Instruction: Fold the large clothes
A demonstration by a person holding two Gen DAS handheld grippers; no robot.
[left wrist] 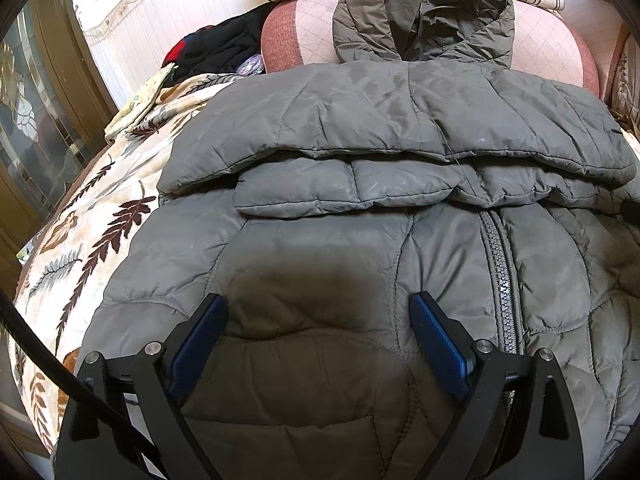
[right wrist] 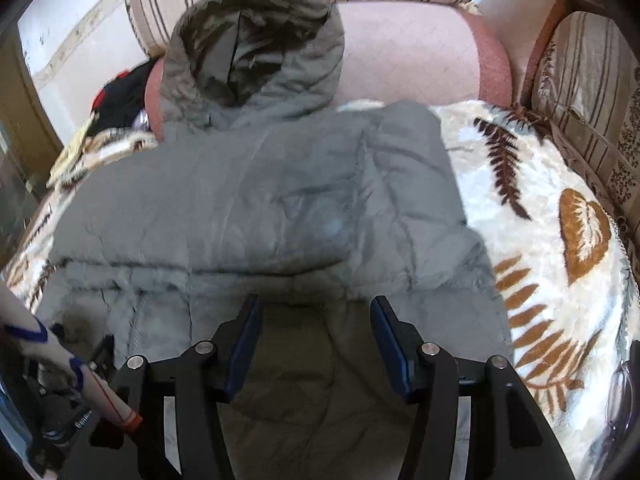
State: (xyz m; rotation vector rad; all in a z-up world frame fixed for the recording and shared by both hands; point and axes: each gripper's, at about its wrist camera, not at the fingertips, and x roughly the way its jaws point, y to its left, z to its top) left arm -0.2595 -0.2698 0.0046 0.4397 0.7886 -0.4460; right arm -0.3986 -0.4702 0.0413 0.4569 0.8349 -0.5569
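A grey quilted hooded jacket [left wrist: 360, 128] lies front up on a leaf-patterned blanket [left wrist: 100, 220]. Its hood [left wrist: 424, 12] rests on a pink cushion, and a sleeve [left wrist: 340, 188] is folded across the chest above the zipper [left wrist: 500, 280]. My left gripper [left wrist: 319, 300] hovers open over the jacket's lower front, left of the zipper, with nothing between its blue pads. In the right wrist view the jacket [right wrist: 260, 192] looks blurred. My right gripper [right wrist: 316, 302] stands open above its lower right part, pads clear of the fabric.
The pink cushion [right wrist: 408, 52] and striped pillows [right wrist: 592, 100] border the far and right sides. A pile of dark clothes [left wrist: 224, 48] lies far left, and a wood and glass door [left wrist: 36, 120] beyond it. A person's patterned sleeve [right wrist: 108, 396] shows at lower left. Bare blanket [right wrist: 540, 220] lies right of the jacket.
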